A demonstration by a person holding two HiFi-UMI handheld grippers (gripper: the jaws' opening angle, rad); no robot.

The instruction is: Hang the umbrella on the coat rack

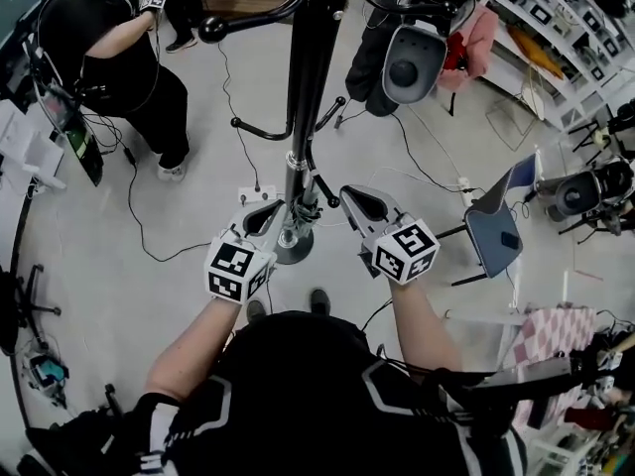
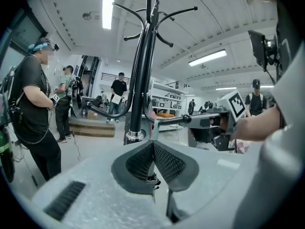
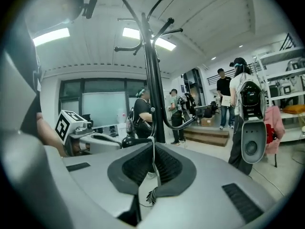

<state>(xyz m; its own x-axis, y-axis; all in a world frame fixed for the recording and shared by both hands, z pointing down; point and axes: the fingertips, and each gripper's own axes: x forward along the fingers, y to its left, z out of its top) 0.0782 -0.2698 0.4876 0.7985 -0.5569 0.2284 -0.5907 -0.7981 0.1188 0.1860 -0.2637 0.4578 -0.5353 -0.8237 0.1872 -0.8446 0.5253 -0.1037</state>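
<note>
The black coat rack [image 1: 309,67] stands straight ahead on its round base [image 1: 295,250], with curved hooks at several heights. My left gripper [image 1: 266,216] and right gripper [image 1: 355,203] sit low on either side of its pole. In the left gripper view the left gripper [image 2: 153,144] is shut on a thin pale cord [image 2: 153,129] beside the pole [image 2: 140,70]. In the right gripper view the right gripper [image 3: 153,149] is likewise shut on a thin pale cord [image 3: 152,142], whose frayed end [image 3: 151,194] hangs below. A knobbed low hook [image 2: 187,119] lies between the grippers. I cannot make out the umbrella's body.
Two people stand nearby, one at the far left [image 1: 109,58] and one with a grey backpack device [image 1: 415,58]. A grey chair [image 1: 496,231] is on the right and shelving [image 1: 566,38] lies beyond it. Cables [image 1: 139,216] trail over the floor. Wooden steps [image 2: 90,128] lie behind.
</note>
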